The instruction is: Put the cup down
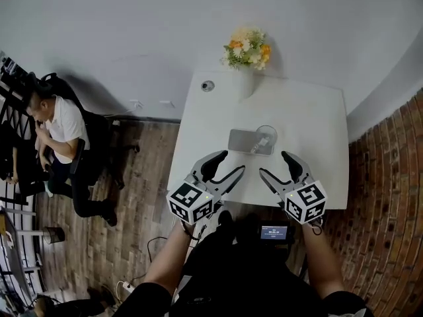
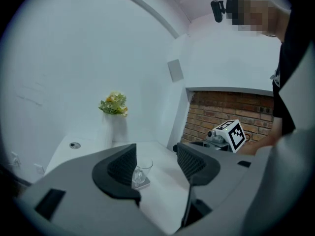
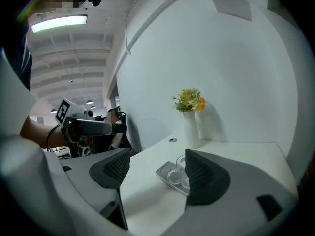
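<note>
A clear glass cup [image 1: 265, 137] stands on the right end of a small grey tray [image 1: 239, 140] in the middle of the white table [image 1: 310, 111]. Neither gripper touches it. My left gripper [image 1: 231, 162] hovers over the table's front edge, just short of the tray, open and empty. My right gripper [image 1: 274, 164] is beside it, also open with nothing between its jaws. In the left gripper view the cup [image 2: 142, 170] shows beyond the left jaw. In the right gripper view the cup [image 3: 180, 170] and tray [image 3: 164, 171] lie ahead, partly hidden by the right jaw.
A white vase of yellow and orange flowers [image 1: 246, 48] stands at the table's far edge, with a round cable hole [image 1: 207, 85] to its left. A person [image 1: 56, 127] sits in a chair at the far left. A brick wall [image 1: 390, 210] runs along the right.
</note>
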### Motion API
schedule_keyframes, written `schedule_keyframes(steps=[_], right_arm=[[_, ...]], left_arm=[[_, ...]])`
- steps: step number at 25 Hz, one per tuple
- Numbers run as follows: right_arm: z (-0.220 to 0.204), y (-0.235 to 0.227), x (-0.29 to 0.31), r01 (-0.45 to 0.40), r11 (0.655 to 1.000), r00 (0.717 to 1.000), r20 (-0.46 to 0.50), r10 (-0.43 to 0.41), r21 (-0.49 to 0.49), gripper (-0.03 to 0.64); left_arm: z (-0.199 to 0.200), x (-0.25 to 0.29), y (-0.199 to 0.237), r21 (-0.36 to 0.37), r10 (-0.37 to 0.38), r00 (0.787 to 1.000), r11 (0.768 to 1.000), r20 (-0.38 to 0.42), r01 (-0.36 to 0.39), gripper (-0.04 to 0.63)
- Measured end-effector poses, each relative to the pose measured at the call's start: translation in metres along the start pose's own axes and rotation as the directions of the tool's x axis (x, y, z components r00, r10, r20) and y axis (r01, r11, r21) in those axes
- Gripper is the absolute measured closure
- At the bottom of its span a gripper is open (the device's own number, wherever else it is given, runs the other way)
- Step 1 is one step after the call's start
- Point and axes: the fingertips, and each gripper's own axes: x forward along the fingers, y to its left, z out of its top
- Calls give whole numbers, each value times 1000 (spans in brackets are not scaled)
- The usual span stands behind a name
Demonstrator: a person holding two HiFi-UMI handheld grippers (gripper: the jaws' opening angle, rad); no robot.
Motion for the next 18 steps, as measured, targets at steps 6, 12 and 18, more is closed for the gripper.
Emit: schedule_keyframes(steps=[6, 12, 18], right_arm=[[24, 7, -8, 27, 999, 999, 44, -26, -22, 347], [48, 11, -14, 66, 997, 991, 123, -59, -49, 416], [58, 6, -17, 84, 995, 985, 158, -75, -50, 505]], left_arm=[[5, -3, 2, 36, 37, 999, 999, 15, -38, 348], [9, -3, 0, 19, 26, 999, 999, 31, -27, 387], [12, 6, -7, 32, -8, 1000, 999, 26, 7, 425]])
